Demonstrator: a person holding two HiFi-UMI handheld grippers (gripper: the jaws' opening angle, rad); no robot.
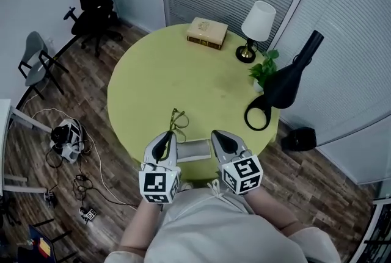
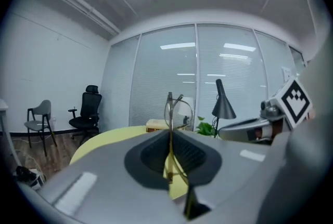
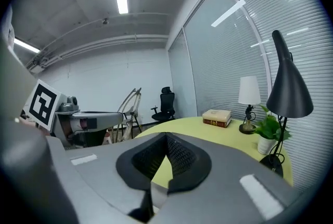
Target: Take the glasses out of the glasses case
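Thin gold-rimmed glasses (image 1: 178,118) stick out from my left gripper (image 1: 169,135), held above the near part of the round yellow-green table (image 1: 159,82). In the left gripper view the jaws are shut on one temple arm and the glasses (image 2: 175,108) stand upright beyond the left gripper (image 2: 169,133). A grey glasses case (image 1: 193,150) lies at the table's near edge between the two grippers. My right gripper (image 1: 215,134) is beside the case's right end. Its jaws meet in the right gripper view, where the right gripper (image 3: 165,137) holds nothing that I can see.
A tan book (image 1: 207,32), a white-shaded lamp (image 1: 255,28), a small potted plant (image 1: 264,70) and a black desk lamp (image 1: 286,81) stand along the table's far and right side. Chairs (image 1: 93,4) and cables (image 1: 68,136) are on the wooden floor to the left.
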